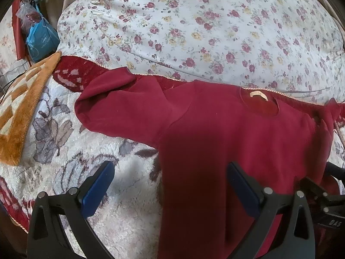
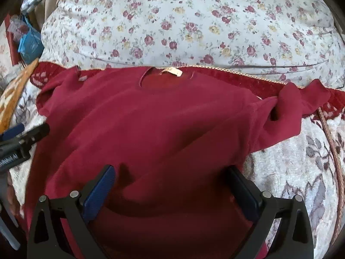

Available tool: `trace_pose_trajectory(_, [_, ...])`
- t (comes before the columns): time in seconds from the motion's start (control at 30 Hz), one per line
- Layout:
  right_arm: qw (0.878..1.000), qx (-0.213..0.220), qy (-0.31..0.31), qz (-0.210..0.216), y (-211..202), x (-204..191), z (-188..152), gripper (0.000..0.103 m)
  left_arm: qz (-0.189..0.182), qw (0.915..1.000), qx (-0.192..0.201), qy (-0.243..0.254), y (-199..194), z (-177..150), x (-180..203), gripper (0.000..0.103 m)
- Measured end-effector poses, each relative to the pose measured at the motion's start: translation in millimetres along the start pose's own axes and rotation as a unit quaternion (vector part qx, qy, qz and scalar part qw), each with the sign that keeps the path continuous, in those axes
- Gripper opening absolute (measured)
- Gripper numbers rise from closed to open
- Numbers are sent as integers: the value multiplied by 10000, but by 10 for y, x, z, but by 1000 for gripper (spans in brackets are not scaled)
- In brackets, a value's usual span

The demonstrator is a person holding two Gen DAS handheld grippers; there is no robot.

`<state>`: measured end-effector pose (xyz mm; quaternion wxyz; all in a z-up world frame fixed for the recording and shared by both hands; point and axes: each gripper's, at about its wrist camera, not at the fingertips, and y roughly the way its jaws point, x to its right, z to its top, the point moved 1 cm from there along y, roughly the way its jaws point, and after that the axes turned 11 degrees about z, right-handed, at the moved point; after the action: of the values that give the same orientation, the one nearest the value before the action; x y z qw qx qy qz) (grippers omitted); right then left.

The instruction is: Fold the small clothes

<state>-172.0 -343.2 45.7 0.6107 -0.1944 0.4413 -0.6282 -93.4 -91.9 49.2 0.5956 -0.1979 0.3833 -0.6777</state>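
A dark red long-sleeved top [image 1: 226,133] lies spread flat on a fleecy floral blanket [image 1: 86,151], neck and label at the far side, sleeves out to both sides. My left gripper [image 1: 170,170] is open and empty, hovering over the top's left body edge. My right gripper [image 2: 171,172] is open and empty above the lower middle of the top [image 2: 161,118]. The right sleeve [image 2: 297,105] is bunched at its end. The left gripper shows at the left edge of the right wrist view [image 2: 23,133]; the right gripper shows at the right edge of the left wrist view [image 1: 323,192].
A white quilt with rose print [image 1: 194,26] rises behind the top. An orange and cream checked throw [image 1: 23,108] lies at the left. A blue bag [image 1: 41,38] and clutter sit far left. A braided cord [image 2: 336,161] runs along the right.
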Motion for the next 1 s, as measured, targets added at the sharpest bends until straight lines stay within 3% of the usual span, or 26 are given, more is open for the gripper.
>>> trace_pose_trajectory(0.33, [9997,115,189,40,-77,-104,84,103,-20,10000,0,-92,14,28,-40,103])
trace_pose_trajectory(0.57, [9993,183,239,-235,-80,-185,167,103,-7,9999,-47,-135,11,19,-117,103])
trace_pose_trajectory(0.8, [9994,106,274,-157,-39,-353,196,103,-17,9997,23,-236,-75,21,-214,103])
trace_pose_trajectory(1.0, [9991,257,341,-48,-272,-399,136,103,-46,9995,61,-308,-228,24,-254,103])
